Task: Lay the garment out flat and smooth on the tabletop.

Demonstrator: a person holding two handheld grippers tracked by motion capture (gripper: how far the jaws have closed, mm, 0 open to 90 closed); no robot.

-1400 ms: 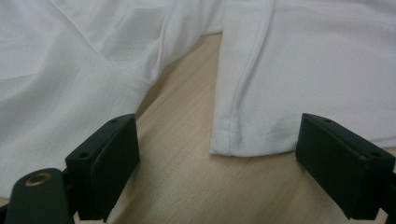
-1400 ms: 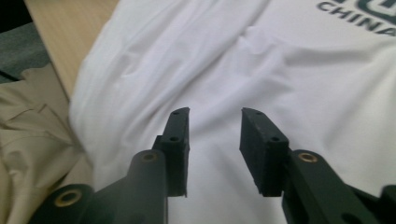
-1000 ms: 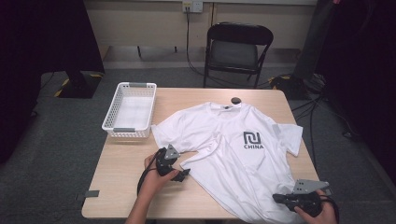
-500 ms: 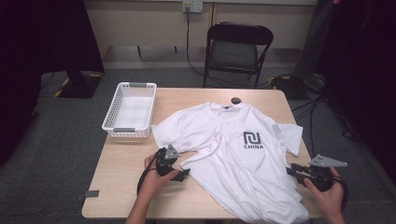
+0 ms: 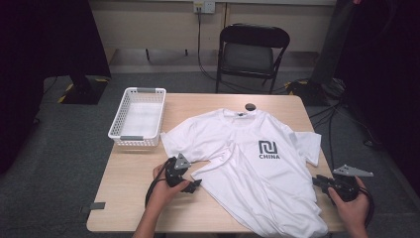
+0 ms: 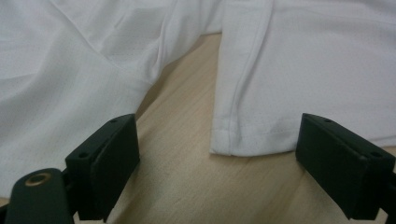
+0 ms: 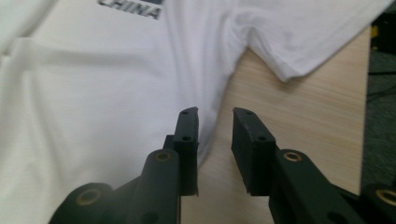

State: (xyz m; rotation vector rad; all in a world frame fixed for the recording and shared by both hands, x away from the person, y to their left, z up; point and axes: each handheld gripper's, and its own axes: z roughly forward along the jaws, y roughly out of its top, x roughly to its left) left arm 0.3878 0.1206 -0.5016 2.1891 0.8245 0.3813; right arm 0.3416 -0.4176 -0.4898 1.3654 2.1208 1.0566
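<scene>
We see the right gripper (image 7: pixel 215 140) with its two black jaws a narrow gap apart, nothing between them. They've just opened from shut. The left jaw sits over the side edge of the white cotton T-shirt (image 7: pixel 93 93), the right over the light wooden table (image 7: pixel 308 112). "CHINA" print (image 7: pixel 130 11) up top.

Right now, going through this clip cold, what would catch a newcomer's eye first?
The white T-shirt with a dark CHINA logo, spread face up across the wooden table. Next, the two hand-held grippers at its edges: the left gripper open by a folded-over corner, the right gripper open at the shirt's side edge below the sleeve. An empty white basket sits at the table's far left.
</scene>
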